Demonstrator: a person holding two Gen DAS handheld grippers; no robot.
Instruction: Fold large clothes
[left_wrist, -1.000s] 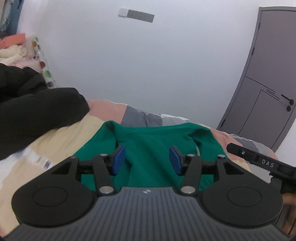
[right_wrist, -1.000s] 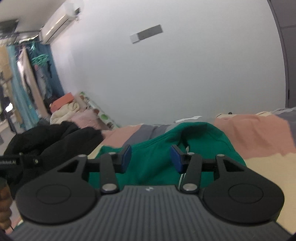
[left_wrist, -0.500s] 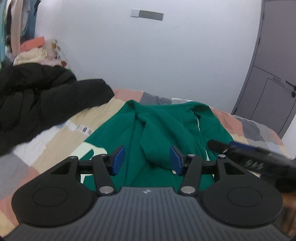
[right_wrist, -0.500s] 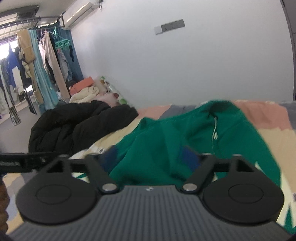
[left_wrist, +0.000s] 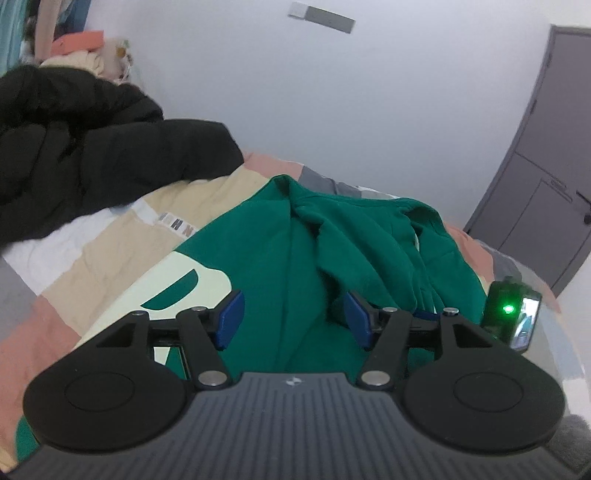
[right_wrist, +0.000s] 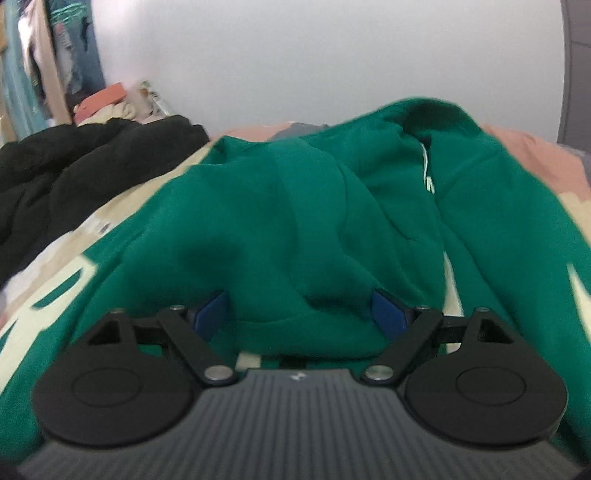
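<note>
Green hoodie (right_wrist: 295, 221) matt fleece; black jacket (left_wrist: 92, 147) puffy.

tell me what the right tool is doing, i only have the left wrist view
Observer: The right tool is open wide. A fold of the green hoodie lies between its pads, not pinched.
Operator: can you see the hood from there
Observer: Yes. The hood stands up at the far end, and a white drawstring hangs from it.
Operator: any print on that side
Observer: A pale printed stripe shows at the right edge.
</note>
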